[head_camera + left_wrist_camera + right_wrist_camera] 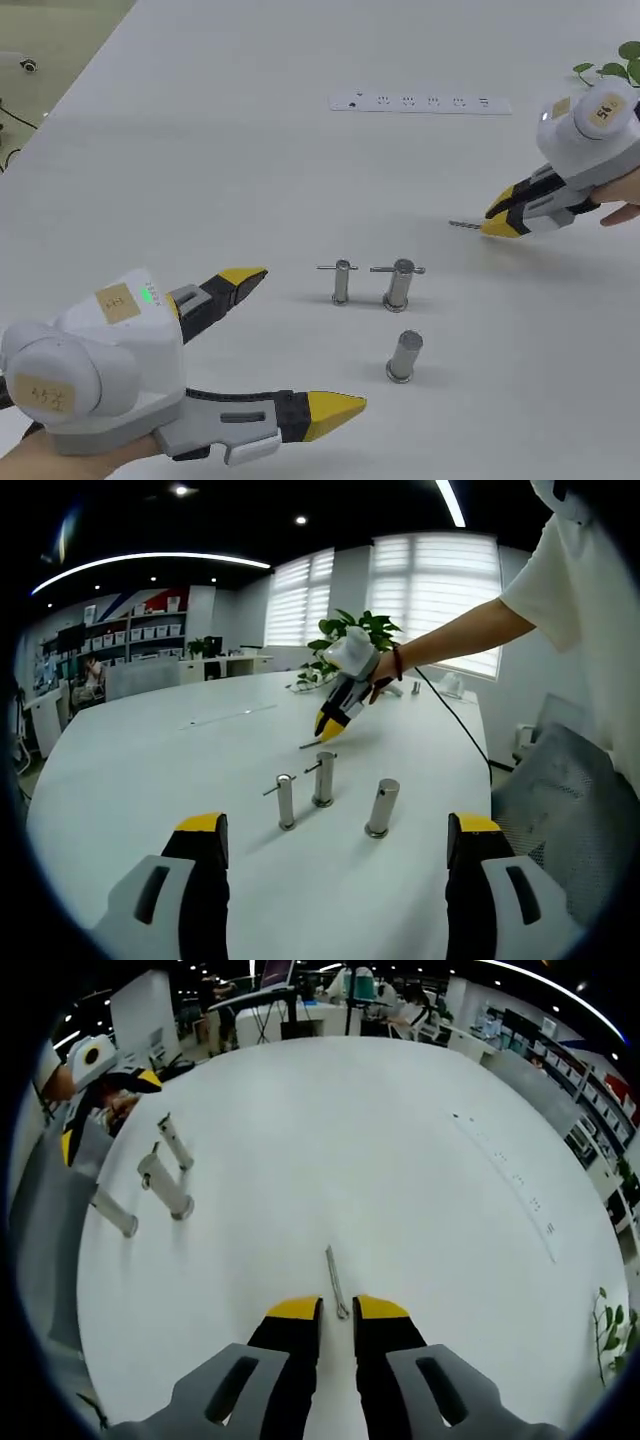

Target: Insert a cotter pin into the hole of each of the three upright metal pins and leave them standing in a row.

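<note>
Metal tells the tally: the rear left pin (341,284) and rear right pin (399,287) already carry cotter pins (328,267), the front pin (404,357) is bare and out of row, while the right gripper (488,224) nips the last cotter pin (463,225) well apart and the left gripper (305,340) gapes empty.

Silver metal pins (400,285) and cotter pin (463,225) on a white desk (200,150); left claw (311,338) and right claw (497,224) white-grey, yellow-tipped.
</note>
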`<action>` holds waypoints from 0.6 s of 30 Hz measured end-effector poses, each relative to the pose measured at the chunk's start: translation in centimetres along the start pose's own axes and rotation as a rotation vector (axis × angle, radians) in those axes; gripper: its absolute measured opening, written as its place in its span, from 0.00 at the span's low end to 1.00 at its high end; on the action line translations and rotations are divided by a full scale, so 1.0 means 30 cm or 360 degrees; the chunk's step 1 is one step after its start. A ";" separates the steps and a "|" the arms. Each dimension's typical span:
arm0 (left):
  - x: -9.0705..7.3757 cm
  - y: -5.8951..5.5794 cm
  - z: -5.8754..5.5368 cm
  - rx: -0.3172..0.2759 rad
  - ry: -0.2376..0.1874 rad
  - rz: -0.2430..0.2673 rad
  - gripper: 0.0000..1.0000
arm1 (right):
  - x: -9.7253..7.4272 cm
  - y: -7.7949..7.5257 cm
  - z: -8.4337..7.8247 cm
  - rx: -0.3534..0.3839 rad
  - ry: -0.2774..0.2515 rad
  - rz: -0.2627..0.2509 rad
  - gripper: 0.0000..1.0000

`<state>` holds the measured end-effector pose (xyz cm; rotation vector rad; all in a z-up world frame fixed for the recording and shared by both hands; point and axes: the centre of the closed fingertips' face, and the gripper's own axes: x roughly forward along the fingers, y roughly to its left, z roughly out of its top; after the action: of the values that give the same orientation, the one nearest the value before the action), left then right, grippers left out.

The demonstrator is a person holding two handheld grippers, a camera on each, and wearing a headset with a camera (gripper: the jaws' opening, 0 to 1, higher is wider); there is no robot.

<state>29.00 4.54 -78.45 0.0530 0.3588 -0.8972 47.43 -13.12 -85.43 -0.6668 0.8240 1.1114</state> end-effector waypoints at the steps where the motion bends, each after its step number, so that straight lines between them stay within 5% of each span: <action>1: 0.000 0.001 0.000 0.0001 0.0001 0.0000 0.90 | 0.001 0.000 0.001 -0.0006 0.0002 0.0004 0.14; 18: 0.004 0.005 -0.001 -0.0001 0.0007 -0.0007 0.89 | 0.025 -0.008 -0.013 -0.0113 0.0121 0.0077 0.11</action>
<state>29.16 4.55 -78.54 0.0538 0.3634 -0.9017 47.72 -13.13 -86.26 -0.7560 0.8725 1.1690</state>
